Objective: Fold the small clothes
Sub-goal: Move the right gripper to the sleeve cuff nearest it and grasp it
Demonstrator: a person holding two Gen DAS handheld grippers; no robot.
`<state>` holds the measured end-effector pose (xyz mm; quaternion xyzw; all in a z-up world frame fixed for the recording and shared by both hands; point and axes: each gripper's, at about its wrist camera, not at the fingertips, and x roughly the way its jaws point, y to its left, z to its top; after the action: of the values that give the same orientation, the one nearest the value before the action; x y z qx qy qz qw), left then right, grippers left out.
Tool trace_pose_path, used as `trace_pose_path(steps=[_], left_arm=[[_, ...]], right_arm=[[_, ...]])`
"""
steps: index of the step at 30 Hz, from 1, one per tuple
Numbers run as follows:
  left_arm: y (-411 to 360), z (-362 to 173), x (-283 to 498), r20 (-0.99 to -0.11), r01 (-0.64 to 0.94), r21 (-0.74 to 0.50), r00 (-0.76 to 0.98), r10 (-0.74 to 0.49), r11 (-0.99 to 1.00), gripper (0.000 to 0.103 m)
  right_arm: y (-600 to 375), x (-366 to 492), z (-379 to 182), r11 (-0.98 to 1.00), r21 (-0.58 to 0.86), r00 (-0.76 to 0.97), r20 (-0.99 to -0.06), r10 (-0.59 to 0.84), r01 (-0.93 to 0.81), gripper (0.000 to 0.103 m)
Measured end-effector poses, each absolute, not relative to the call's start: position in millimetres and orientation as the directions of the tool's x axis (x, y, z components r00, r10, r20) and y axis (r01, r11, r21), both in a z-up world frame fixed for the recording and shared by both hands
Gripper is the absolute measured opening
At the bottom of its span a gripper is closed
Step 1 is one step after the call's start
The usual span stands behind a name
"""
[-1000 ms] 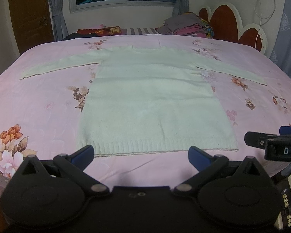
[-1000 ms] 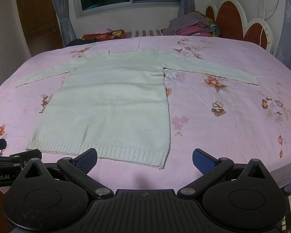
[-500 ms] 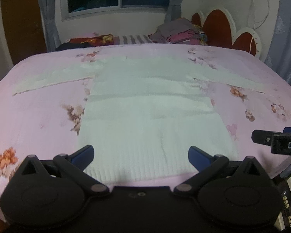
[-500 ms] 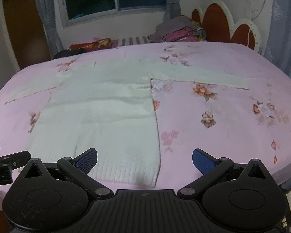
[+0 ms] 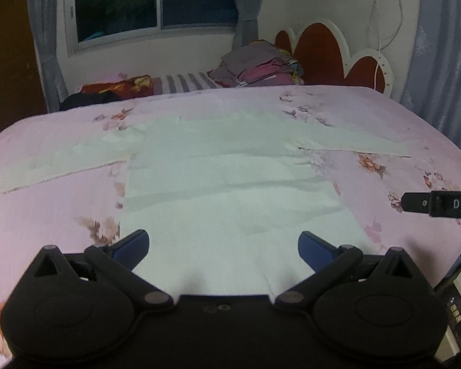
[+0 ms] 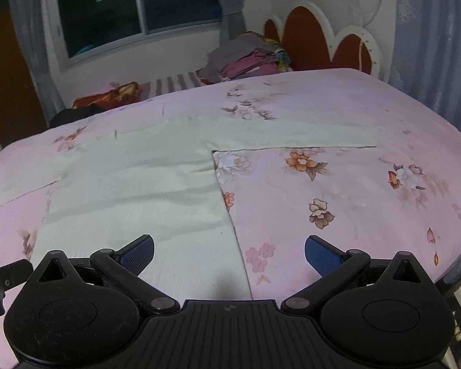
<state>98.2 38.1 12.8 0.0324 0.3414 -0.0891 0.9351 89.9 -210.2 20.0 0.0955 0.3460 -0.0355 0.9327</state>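
A pale green long-sleeved sweater (image 5: 224, 178) lies flat on the pink floral bed (image 5: 415, 141), sleeves spread to both sides. My left gripper (image 5: 223, 247) is open and empty, low over the sweater's lower body; the hem is hidden under it. My right gripper (image 6: 229, 253) is open and empty over the sweater's (image 6: 132, 184) lower right edge, one finger over cloth, the other over the sheet (image 6: 338, 200). The right sleeve (image 6: 292, 136) stretches to the right. The right gripper's side shows at the left wrist view's right edge (image 5: 439, 204).
A pile of folded clothes (image 5: 258, 64) sits at the far end by the red and white headboard (image 5: 329, 52). Dark and red cloth (image 5: 107, 92) lies at the far left under the window. The bed's edge drops off at the right.
Both grippers have moved forward and lower over the bed. The sweater's hem, visible before, has passed under the grippers. Both grippers stay open.
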Motion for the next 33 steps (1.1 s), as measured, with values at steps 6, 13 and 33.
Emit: trace_pose_path(steps=[6,13,33], left_arm=[[37,10,118,-0.646,0.215,-0.018,0.743,-0.176,0.976,0.103],[18,11,144,-0.653,0.238,-0.038,0.73,-0.205,0.971,0.103],[-98,-9,287,-0.727,0.186,0.015,0.677,-0.117,0.982,0.103]], right_arm=[[-226,101,21,0.966,0.164,0.757,-0.652,-0.046,0.199,0.103],[-255,136,19,0.954,0.177,0.759,-0.647,-0.072,0.242,0.103],[-432,284,-28,0.9,0.294,0.778,-0.624,-0.076,0.323,0.102]])
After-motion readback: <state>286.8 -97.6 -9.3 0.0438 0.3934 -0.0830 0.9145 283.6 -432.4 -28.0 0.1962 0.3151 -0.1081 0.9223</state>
